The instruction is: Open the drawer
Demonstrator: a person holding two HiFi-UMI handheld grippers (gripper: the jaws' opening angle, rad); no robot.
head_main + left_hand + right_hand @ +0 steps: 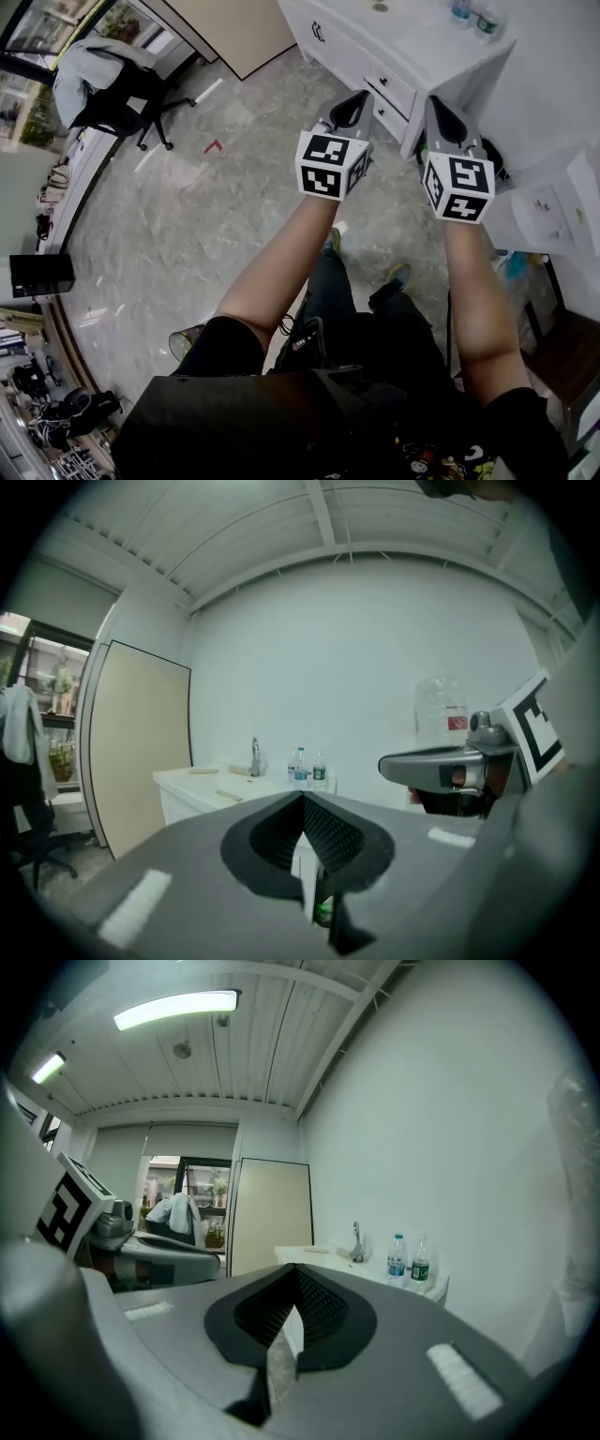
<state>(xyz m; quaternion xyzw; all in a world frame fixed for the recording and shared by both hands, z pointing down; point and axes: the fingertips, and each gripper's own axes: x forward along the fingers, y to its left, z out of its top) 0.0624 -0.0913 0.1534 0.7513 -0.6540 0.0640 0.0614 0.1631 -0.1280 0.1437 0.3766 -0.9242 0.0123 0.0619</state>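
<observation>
A white cabinet stands ahead against the wall, with two small drawers stacked in its front. All drawers look shut. My left gripper is held in the air short of the cabinet front, its jaws shut on nothing. My right gripper hovers beside it, near the cabinet's right corner, also shut and empty. In the left gripper view the left gripper points at the cabinet, apart from it. In the right gripper view the right gripper faces the cabinet top.
Two water bottles and a faucet stand on the cabinet top. A white side stand is at the right. An office chair with a jacket stands at the far left. A beige panel leans behind.
</observation>
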